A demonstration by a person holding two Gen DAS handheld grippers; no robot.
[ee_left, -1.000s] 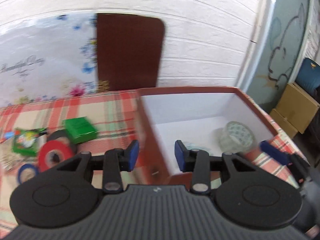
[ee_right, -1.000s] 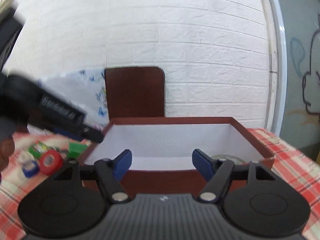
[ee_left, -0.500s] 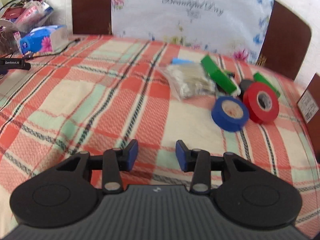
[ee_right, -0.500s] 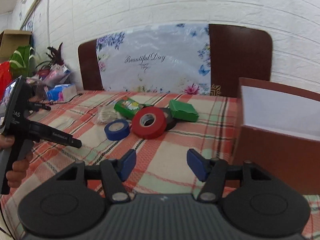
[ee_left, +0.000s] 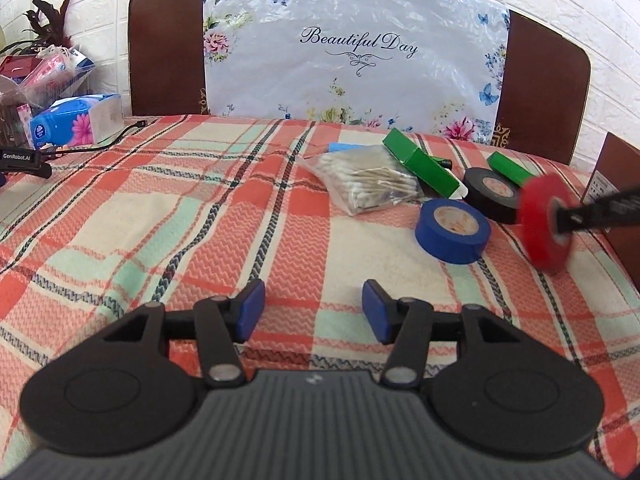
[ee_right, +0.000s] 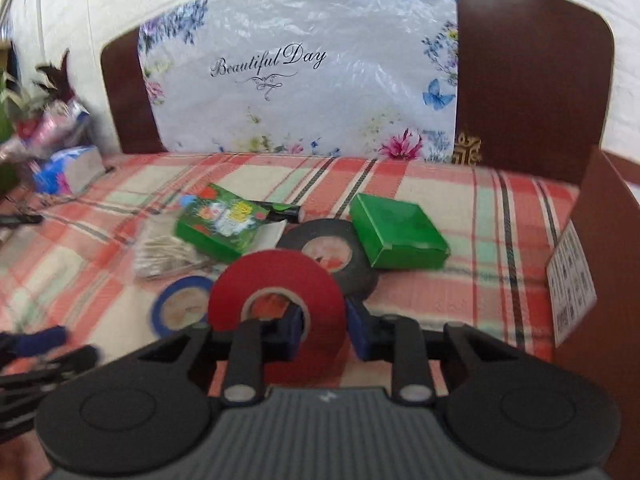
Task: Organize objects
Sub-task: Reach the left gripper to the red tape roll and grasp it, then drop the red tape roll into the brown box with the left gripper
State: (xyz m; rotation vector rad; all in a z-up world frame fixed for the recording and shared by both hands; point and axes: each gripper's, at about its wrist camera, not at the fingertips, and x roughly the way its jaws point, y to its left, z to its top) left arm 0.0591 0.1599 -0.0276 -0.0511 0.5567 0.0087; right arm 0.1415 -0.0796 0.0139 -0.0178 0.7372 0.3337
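The left gripper (ee_left: 313,310) hovers over the checked tablecloth (ee_left: 168,216), its jaws just widened with nothing between them. Toward the cloth's right edge, the right gripper (ee_right: 323,334) has just clenched on the red tape roll (ee_right: 276,284), one finger through the core, beside the blue tape roll (ee_left: 452,232) and black tape roll (ee_left: 490,194).

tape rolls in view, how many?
3: red roll gripped by the right claw; blue roll flat on the cloth; black roll behind it. Others may be hidden.
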